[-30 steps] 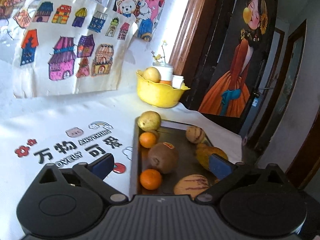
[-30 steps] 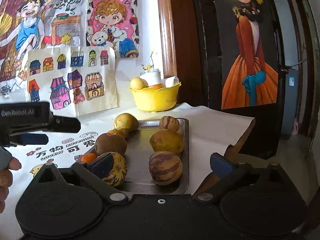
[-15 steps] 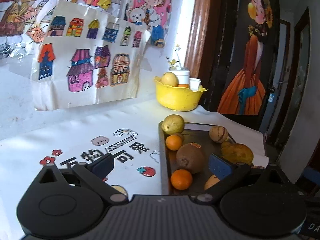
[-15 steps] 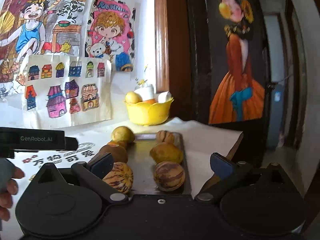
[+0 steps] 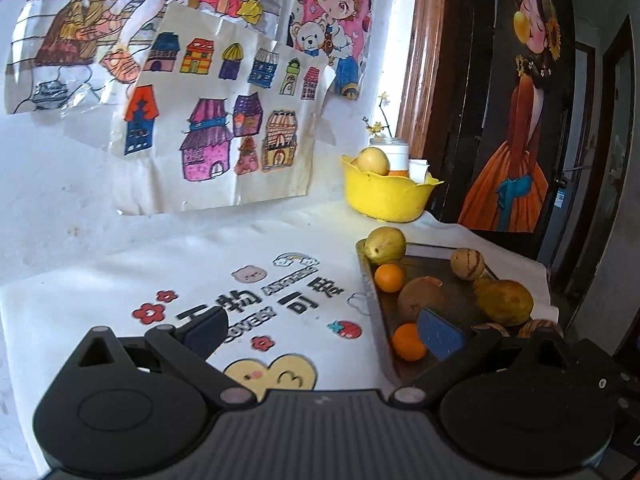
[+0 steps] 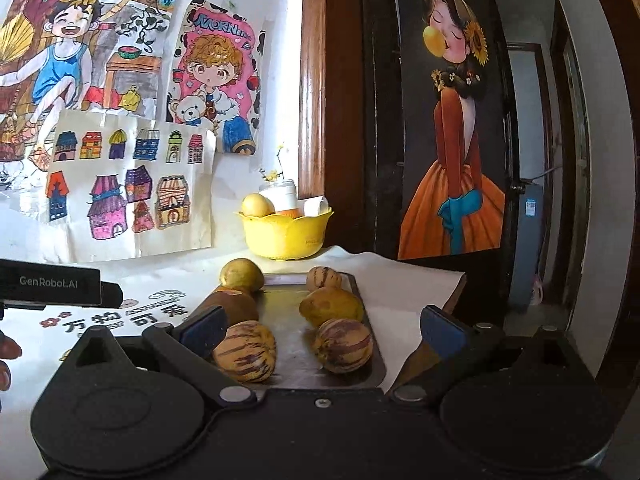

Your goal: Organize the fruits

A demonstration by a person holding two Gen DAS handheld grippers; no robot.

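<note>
- While I hold both claws above the table, left gripper (image 5: pixel 320 332) is spread wide w/ nothing between its pads, over the printed cloth (image 5: pixel 200 280) beside the tray (image 5: pixel 370 300).
- Right gripper (image 6: pixel 320 326) is also wide apart, empty, facing the tray (image 6: pixel 288 320) lengthwise.
- On tray: two oranges (image 5: pixel 389 277), a kiwi (image 5: pixel 420 296), pear (image 5: pixel 385 245) at far left corner, striped melons (image 6: pixel 245 350), a mango (image 6: pixel 332 306).
- Yellow bowl (image 6: pixel 286 236) sits behind the tray, w/ an apple (image 6: pixel 256 205) in it.
</note>
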